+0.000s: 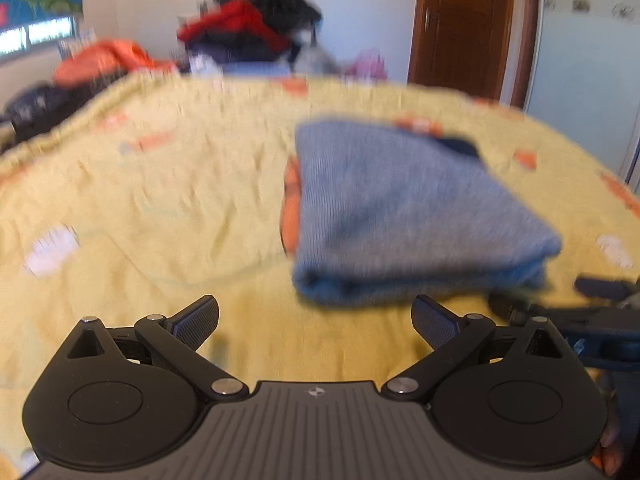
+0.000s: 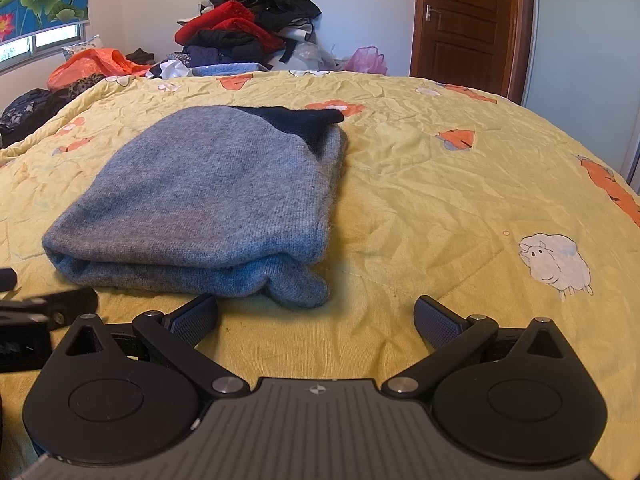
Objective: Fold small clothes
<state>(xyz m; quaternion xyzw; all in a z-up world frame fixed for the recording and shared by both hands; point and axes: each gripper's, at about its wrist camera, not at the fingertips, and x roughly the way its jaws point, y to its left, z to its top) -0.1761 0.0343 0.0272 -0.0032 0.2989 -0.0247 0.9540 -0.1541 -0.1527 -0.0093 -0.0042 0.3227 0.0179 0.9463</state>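
Risk is sitting in the folded grey sweater (image 2: 208, 200) on the bed (image 2: 420, 208): both hand-held grippers, left (image 1: 316, 322) and right (image 2: 316, 320), are hanging spread and empty, so a careless snag is undoing folds.

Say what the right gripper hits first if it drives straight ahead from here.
Probably bare yellow bedsheet: the open right gripper points just right of the folded grey sweater. Its left finger might clip the sweater's near corner; depth is unclear.

No readable text, labels or numbers — none anywhere
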